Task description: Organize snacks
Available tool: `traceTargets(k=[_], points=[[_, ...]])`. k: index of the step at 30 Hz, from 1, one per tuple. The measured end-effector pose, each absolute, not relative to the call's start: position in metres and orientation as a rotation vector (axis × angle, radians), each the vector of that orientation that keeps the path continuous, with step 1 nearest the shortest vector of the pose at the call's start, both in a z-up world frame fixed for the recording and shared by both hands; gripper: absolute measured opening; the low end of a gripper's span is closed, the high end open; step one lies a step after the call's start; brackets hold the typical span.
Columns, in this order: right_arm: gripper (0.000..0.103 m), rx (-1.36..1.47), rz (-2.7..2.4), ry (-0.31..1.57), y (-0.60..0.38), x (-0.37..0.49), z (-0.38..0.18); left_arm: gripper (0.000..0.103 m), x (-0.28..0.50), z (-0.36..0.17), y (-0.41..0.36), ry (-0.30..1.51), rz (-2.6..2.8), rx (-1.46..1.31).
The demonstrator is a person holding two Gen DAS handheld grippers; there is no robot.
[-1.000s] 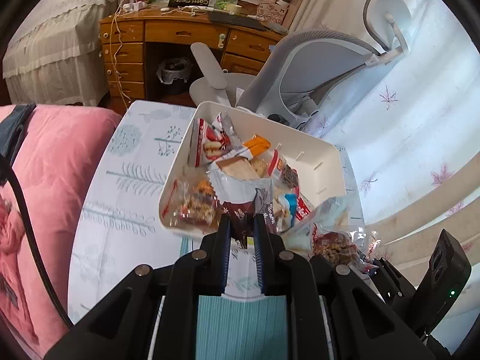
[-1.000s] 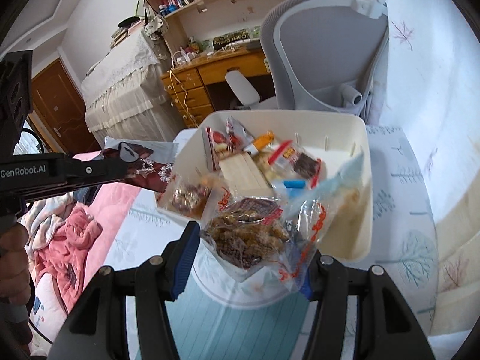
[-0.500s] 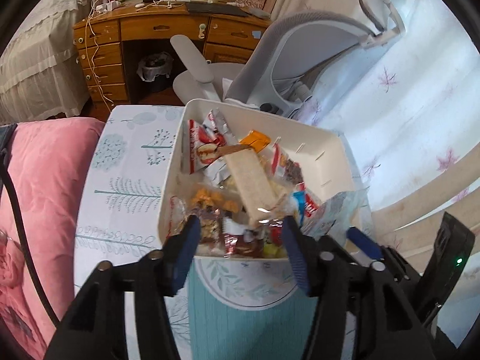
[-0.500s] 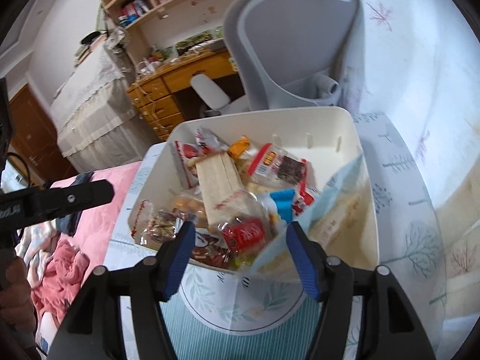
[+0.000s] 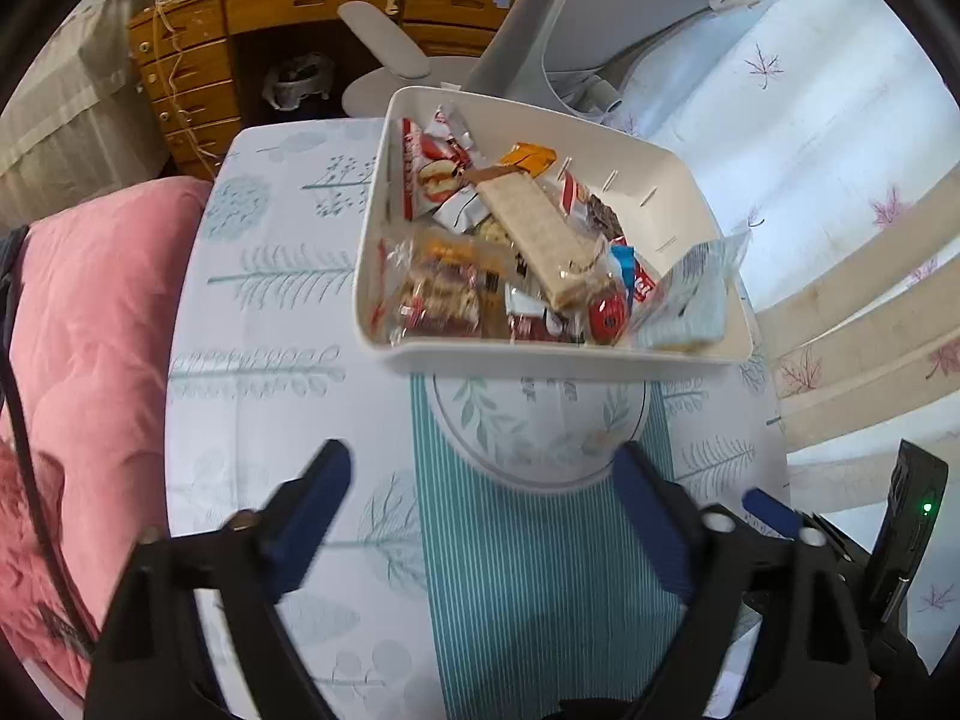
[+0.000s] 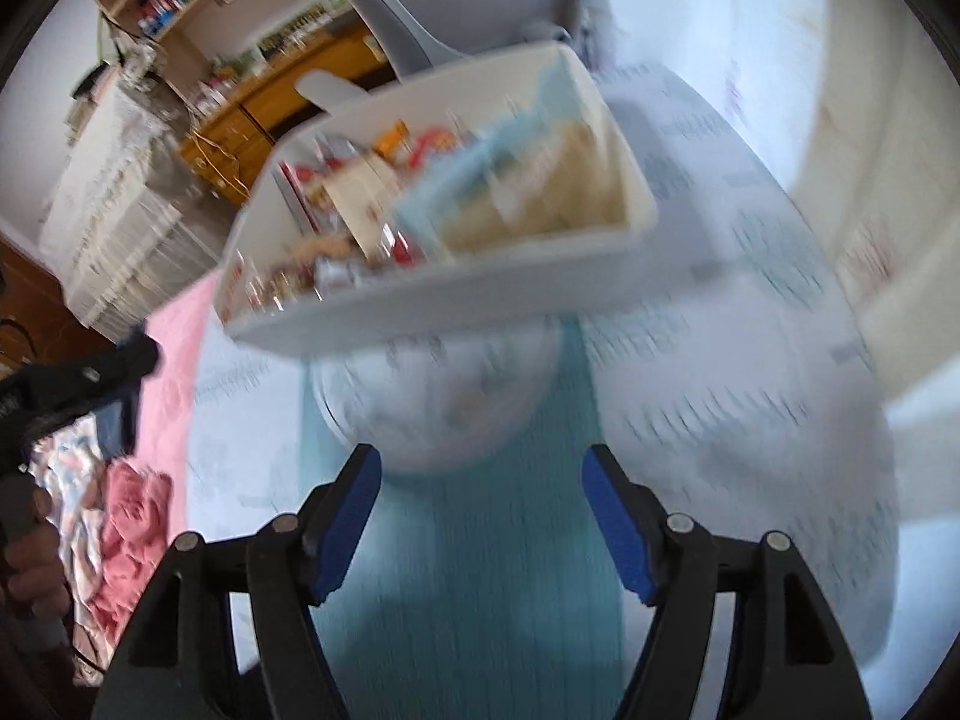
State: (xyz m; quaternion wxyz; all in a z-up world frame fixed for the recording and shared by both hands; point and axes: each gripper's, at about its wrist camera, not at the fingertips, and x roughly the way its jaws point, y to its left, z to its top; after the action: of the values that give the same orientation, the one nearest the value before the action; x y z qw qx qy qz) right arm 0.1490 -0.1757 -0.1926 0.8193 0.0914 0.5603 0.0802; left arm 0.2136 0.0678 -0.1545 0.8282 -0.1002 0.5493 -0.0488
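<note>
A white plastic bin (image 5: 690, 192) stands on the small table and holds several packaged snacks, among them a long cracker pack (image 5: 540, 234), a clear bag of nut bars (image 5: 438, 294) and a pale blue bag (image 5: 690, 300). The bin shows blurred in the right wrist view (image 6: 450, 300). My left gripper (image 5: 480, 480) is open and empty, well back from the bin's near wall. My right gripper (image 6: 480, 480) is open and empty, also back from the bin. The left gripper shows at the left edge of the right wrist view (image 6: 120, 366).
The table has a white leaf-print cloth (image 5: 270, 330) with a teal striped runner (image 5: 540, 570). A pink quilt (image 5: 90, 330) lies to the left. A grey office chair (image 5: 600, 12) and a wooden desk (image 5: 270, 18) stand behind the bin. The right wrist view is motion-blurred.
A second ago each gripper was shut on a snack bag over the bin. Both opened and dropped the bags in, then pulled back from the bin.
</note>
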Motion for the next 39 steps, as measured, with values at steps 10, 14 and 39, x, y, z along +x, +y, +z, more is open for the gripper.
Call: traceTargets(k=[10,14,39], points=[[0.082,0.014,0.211,1.159,-0.186,0.119,-0.141,0.102,0.149,-0.097,0.067,1.037,0.059,-0.234],[0.089,0.008,0.219,1.177,-0.196,0.108,-0.108,0.102,0.126,-0.064,0.054,0.989,0.108,-0.263],[0.1,-0.004,0.338,1.0,-0.223,-0.006,-0.036,0.102,0.004,-0.02,-0.05,0.906,0.228,-0.102]])
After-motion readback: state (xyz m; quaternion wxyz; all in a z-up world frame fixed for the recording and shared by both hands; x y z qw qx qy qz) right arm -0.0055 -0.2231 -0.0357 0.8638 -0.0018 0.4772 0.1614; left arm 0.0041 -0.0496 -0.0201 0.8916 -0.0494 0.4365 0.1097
